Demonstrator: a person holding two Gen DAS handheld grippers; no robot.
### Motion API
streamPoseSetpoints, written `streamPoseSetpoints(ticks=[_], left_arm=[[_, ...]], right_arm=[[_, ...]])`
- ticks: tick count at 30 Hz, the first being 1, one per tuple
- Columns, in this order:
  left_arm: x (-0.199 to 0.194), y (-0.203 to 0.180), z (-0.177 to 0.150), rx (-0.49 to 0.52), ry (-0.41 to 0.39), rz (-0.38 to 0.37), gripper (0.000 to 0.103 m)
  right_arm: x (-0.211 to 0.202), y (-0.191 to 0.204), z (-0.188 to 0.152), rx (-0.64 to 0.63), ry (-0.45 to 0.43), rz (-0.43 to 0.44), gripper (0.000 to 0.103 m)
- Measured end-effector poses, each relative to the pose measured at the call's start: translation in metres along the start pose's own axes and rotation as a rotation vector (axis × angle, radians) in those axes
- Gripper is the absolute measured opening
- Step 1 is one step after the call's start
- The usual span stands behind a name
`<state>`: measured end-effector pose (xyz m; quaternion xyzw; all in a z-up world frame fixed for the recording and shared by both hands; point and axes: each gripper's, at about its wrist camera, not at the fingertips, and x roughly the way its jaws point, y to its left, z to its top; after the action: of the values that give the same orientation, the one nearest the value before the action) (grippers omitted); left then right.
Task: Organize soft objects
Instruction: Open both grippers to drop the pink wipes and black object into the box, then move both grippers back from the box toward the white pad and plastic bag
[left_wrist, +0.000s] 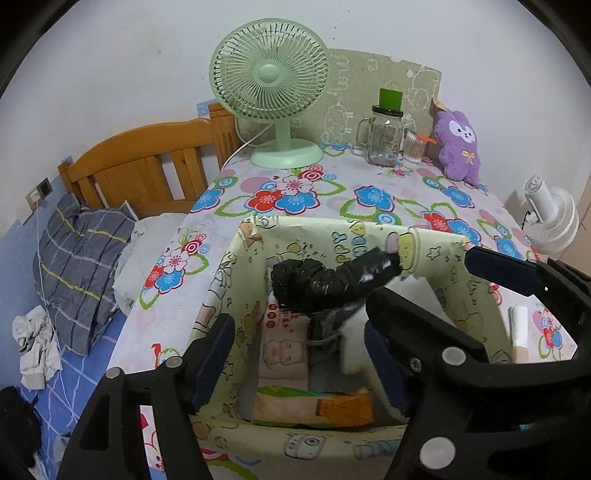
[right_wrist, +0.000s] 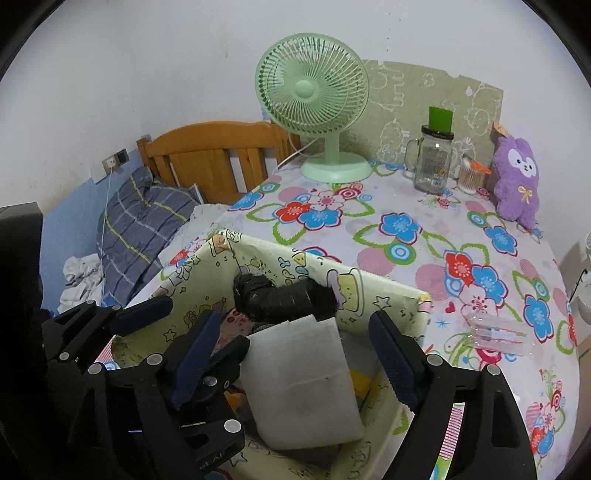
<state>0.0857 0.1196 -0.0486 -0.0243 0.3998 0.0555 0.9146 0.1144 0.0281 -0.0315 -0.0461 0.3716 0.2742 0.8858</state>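
Both fingers (right_wrist: 391, 358) apart around white foam pad (right_wrist: 303, 384).

box (right_wrist: 388, 299) – crowded by foam block (right_wrist: 303, 380) | tablecloth (right_wrist: 424, 229) beyond – open

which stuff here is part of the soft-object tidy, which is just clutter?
Job:
- patterned storage box
- black soft bundle on its far rim
- white foam block in the box
- tissue packs in the box
- purple plush, possibly next

Clutter:
- green fan
- glass jar
- striped pillow
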Motion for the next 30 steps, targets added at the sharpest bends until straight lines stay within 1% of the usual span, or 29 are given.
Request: streamPoseSetpoints(ticks=[6,10,16,21,30], left_arm=[[-0.014,-0.013,0.001,0.019,-0.034,-0.017,0.082],[-0.025,-0.024,0.003,0.038,-0.065,-0.015,0.087],[-0.039,-0.038,0.006,0.055,-0.098,-0.014,0.090],[-0.051,-0.048,0.009,0.067,-0.124,-0.018,0.092],[-0.075,-0.067,0.014,0.074,-0.170,-0.031,0.096]], right_arm=[[-0.018,-0.005,-0.001,0.001,-0.027,-0.020,0.086],[-0.029,-0.010,-0.001,0.004,-0.045,-0.031,0.087],[-0.049,-0.019,-0.002,0.016,-0.072,-0.049,0.087],[-0.066,-0.026,-0.003,0.028,-0.100,-0.072,0.091],[-0.092,-0.039,-0.003,0.069,-0.134,-0.083,0.099]])
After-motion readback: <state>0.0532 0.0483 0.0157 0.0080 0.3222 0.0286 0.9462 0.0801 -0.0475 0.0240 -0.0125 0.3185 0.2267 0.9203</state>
